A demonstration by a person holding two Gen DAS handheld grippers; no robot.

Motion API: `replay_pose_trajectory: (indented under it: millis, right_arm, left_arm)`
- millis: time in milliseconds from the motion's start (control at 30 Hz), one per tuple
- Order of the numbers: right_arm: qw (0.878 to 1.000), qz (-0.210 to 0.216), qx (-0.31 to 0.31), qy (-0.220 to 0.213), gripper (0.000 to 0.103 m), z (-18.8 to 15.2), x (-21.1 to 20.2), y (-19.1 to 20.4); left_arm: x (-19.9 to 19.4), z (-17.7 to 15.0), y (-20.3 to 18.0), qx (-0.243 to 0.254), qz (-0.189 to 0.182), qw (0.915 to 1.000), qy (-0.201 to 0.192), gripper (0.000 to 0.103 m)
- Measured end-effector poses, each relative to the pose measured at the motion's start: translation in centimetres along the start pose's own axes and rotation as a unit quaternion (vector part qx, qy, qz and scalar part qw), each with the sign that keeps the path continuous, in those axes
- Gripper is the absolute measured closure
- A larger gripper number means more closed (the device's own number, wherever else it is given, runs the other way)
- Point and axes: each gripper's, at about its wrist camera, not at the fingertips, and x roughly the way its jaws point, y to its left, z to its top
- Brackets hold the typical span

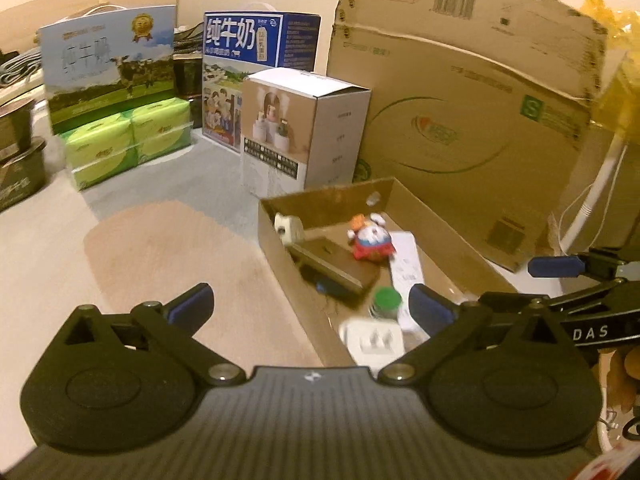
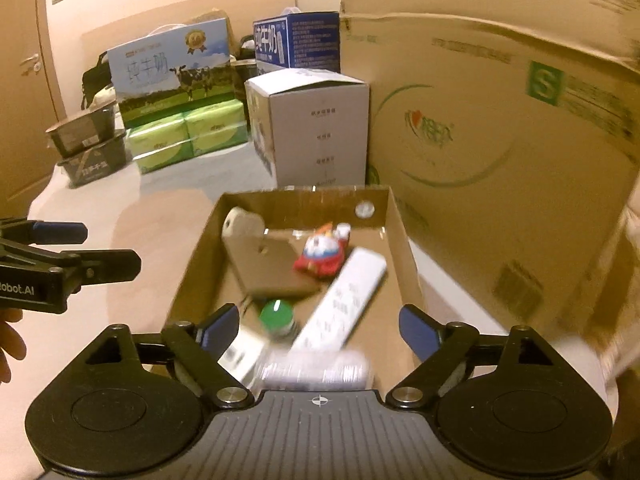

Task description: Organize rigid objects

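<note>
Claws both spread wide, empty: my left claw (image 1: 308, 306) and right claw (image 2: 318, 326) hover over the cardboard tray (image 2: 192, 264).

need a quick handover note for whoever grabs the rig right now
Left tool: open, empty, beside the tray's left wall.
Right tool: open, empty, over the tray's near end.
Cardboard tray holds the white remote, red toy, green-capped bottle, brown flat box, white plug and a white roll-shaped piece.
Done: these are in the tray.
Left: no loose items visible outside it; check out of view.
</note>
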Motion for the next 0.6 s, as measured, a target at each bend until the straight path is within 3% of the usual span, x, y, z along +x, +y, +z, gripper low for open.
replay_pose_trajectory:
  millis: [233, 600]
  right_arm:
    - [1.000, -0.010, 0.018, 0.008, 0.013, -2.7, -5.4, 1.5]
    - [0.999, -0.021, 0.042, 0.005, 0.013, -6.7, -12.9, 4.4]
  left_arm:
    - [-6.0, -3.6, -1.0, -0.032, 0.009, 0.9994, 0.004, 0.000]
    - [-13.3, -8.3, -3.3, -0.027, 0.019, 0.9994, 0.013, 0.000]
